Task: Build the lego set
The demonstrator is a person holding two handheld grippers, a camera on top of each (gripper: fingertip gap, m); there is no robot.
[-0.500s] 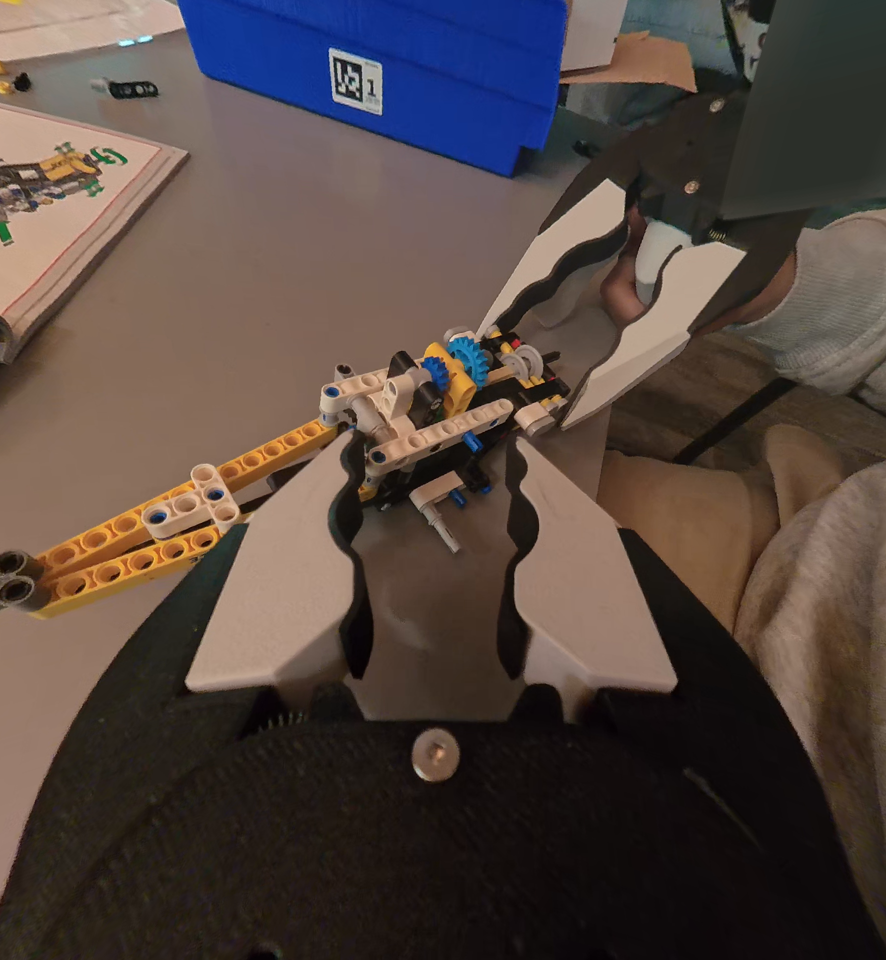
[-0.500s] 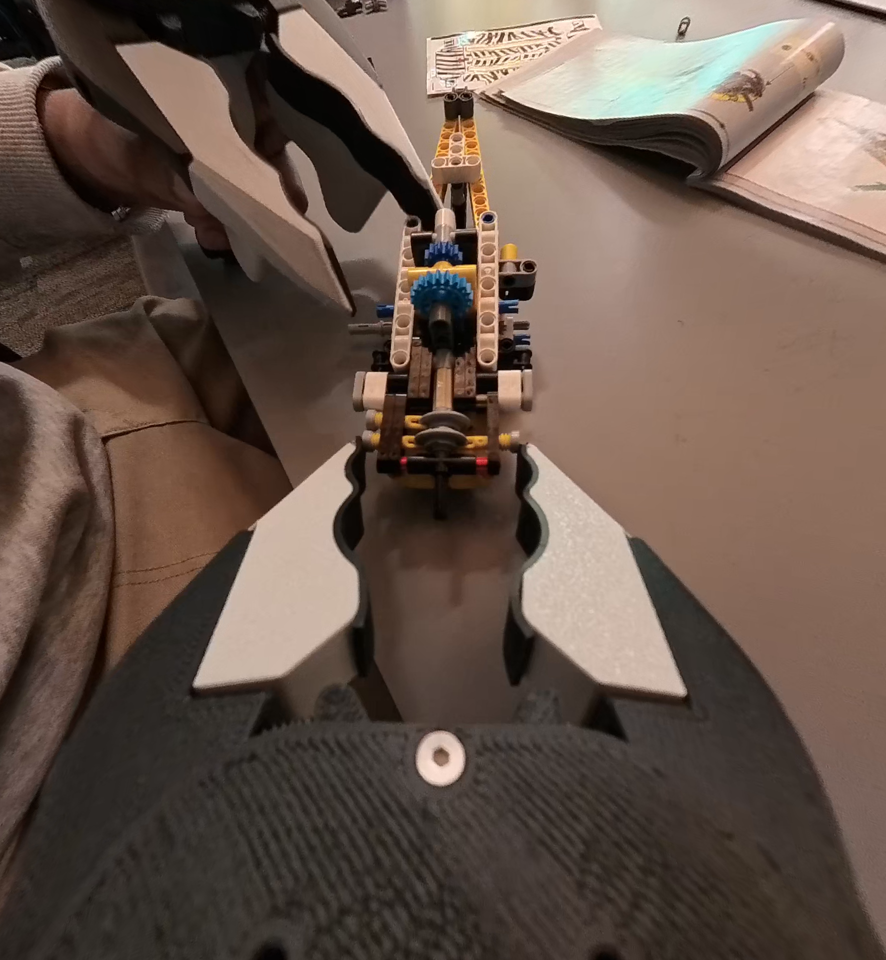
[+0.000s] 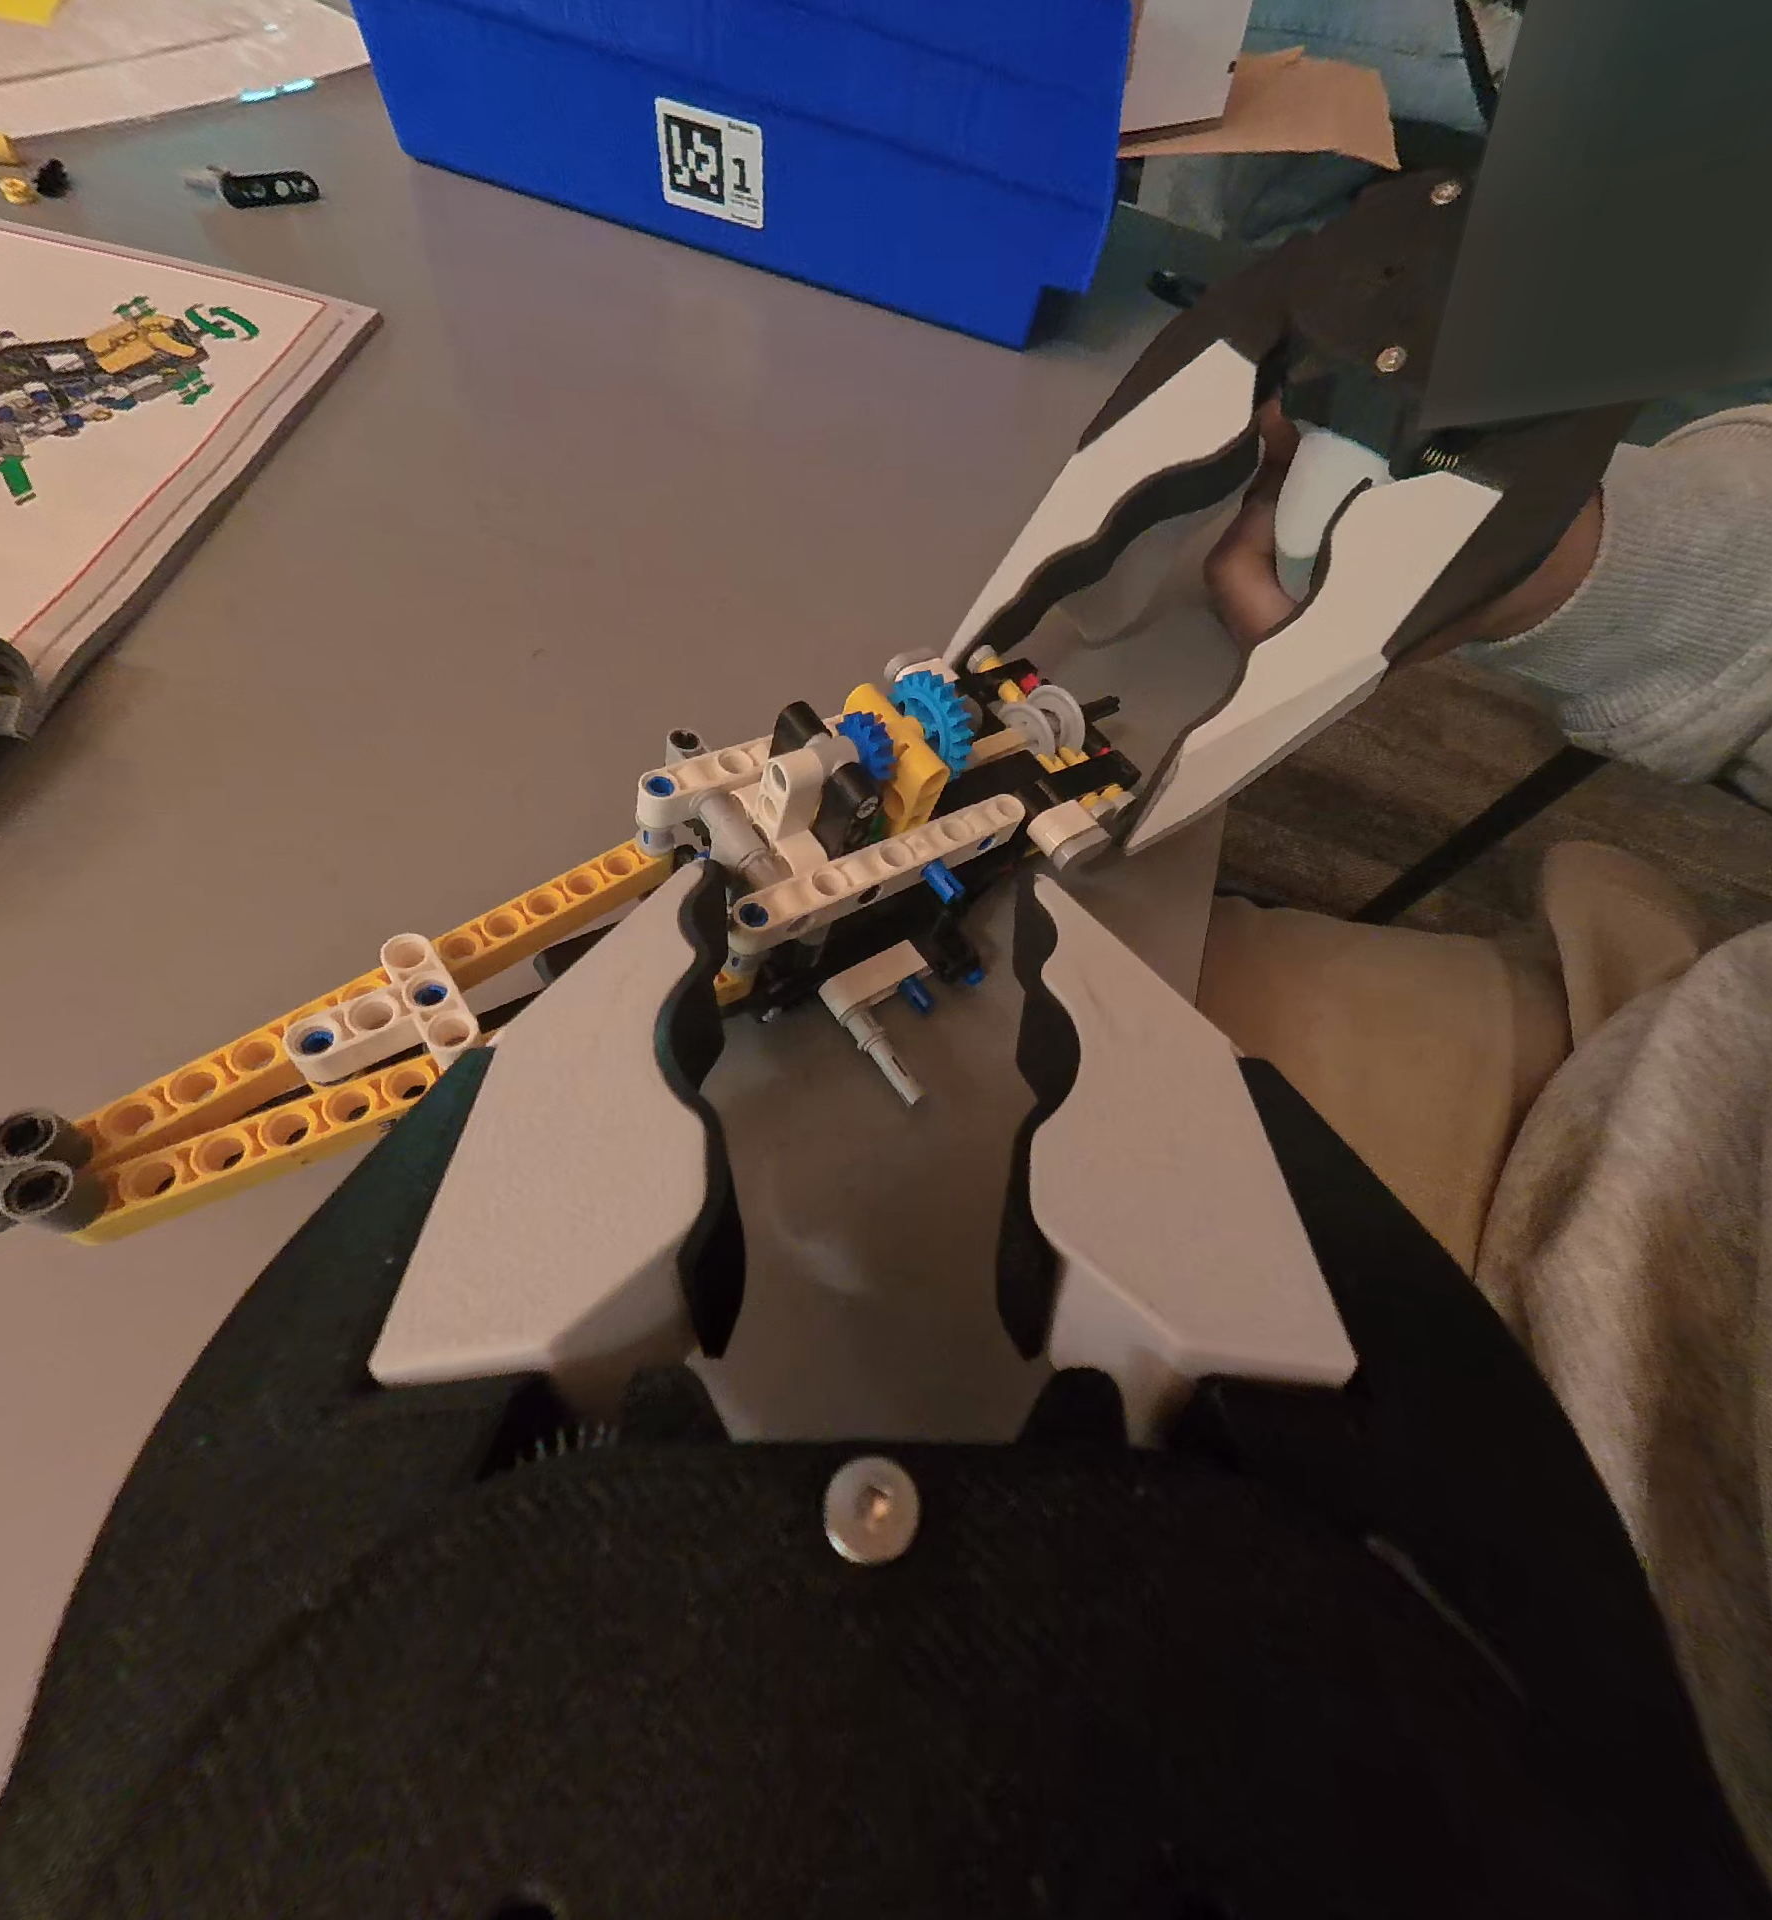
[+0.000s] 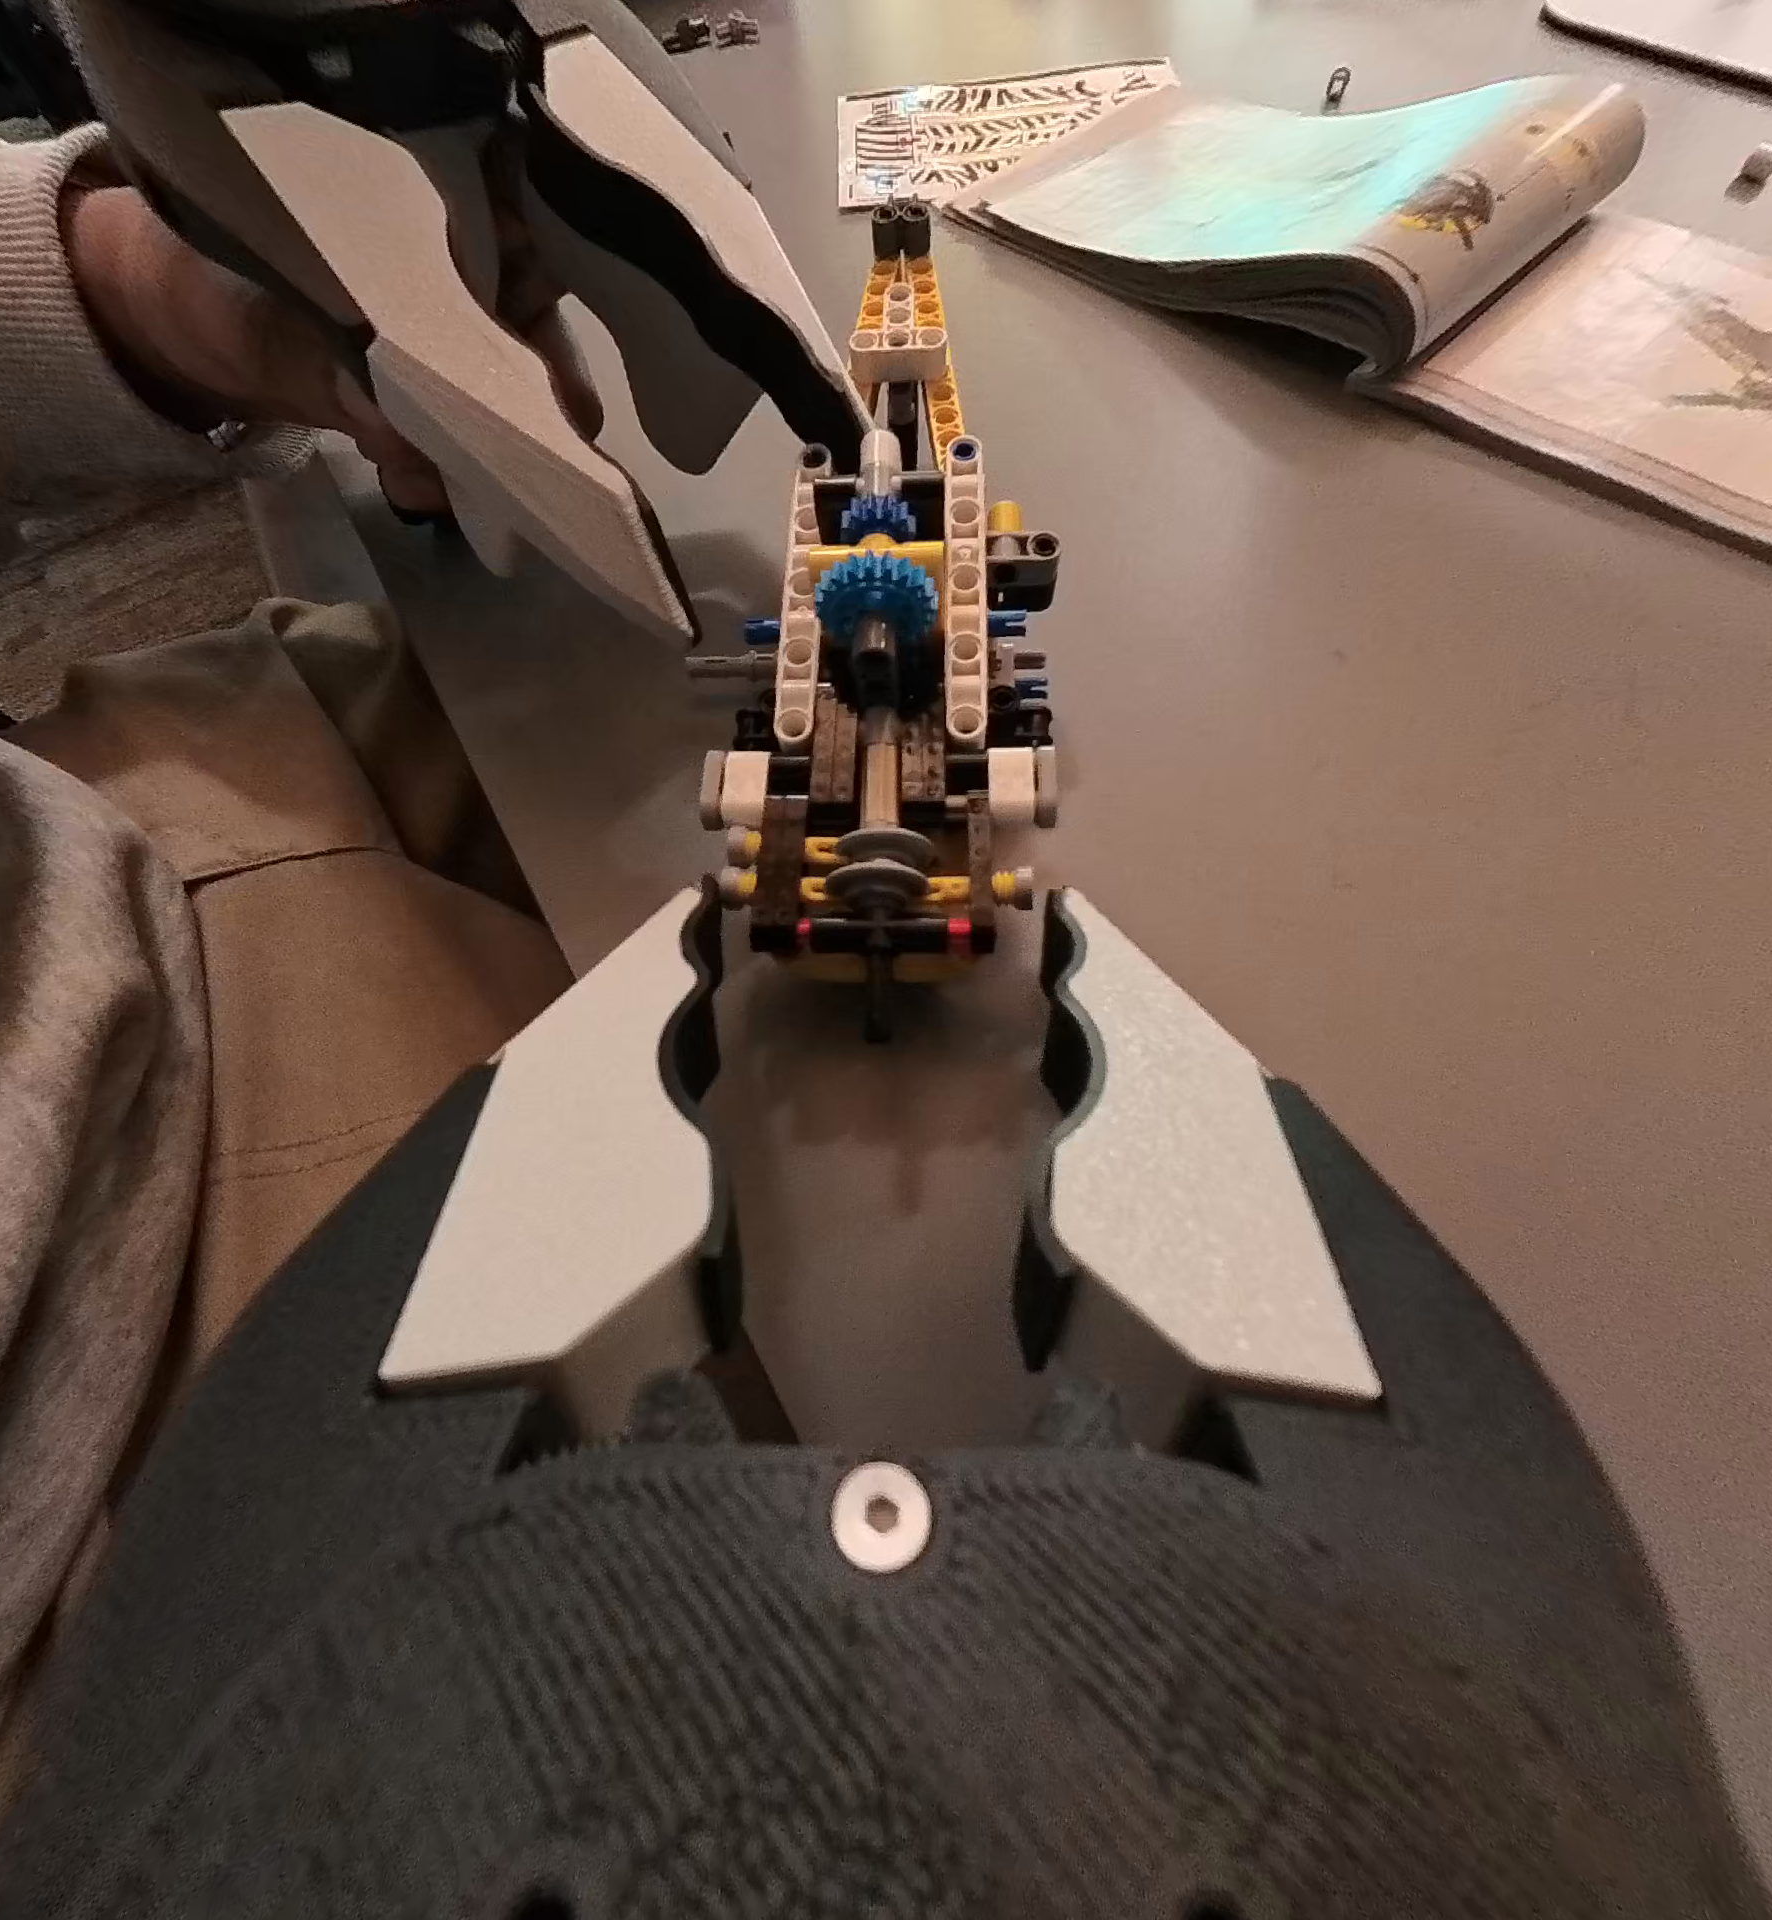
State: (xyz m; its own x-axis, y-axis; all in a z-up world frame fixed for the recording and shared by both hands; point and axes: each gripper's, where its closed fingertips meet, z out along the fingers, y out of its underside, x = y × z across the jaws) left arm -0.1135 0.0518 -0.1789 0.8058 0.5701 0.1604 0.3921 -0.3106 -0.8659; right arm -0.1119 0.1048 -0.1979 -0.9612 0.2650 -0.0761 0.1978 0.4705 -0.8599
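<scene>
Left hand-held gripper (image 3: 866, 894) spread beside lego model (image 3: 840, 821), right hand-held gripper (image 4: 877, 914) spread, perhaps touching

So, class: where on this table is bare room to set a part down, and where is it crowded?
Bare: the grey table between the instruction booklet, the blue bin and the lego model. Crowded: the near edge, where left gripper and right gripper flank the model.

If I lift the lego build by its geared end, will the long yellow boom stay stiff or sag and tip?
The lego build looks rigid rather than floppy: its yellow boom is two beams tied by a white cross-piece. Probably light, but the boom's long overhang would likely tip it down. Exposed pins and the blue gear might pop loose if squeezed. Both the left gripper and right gripper stand open.
</scene>
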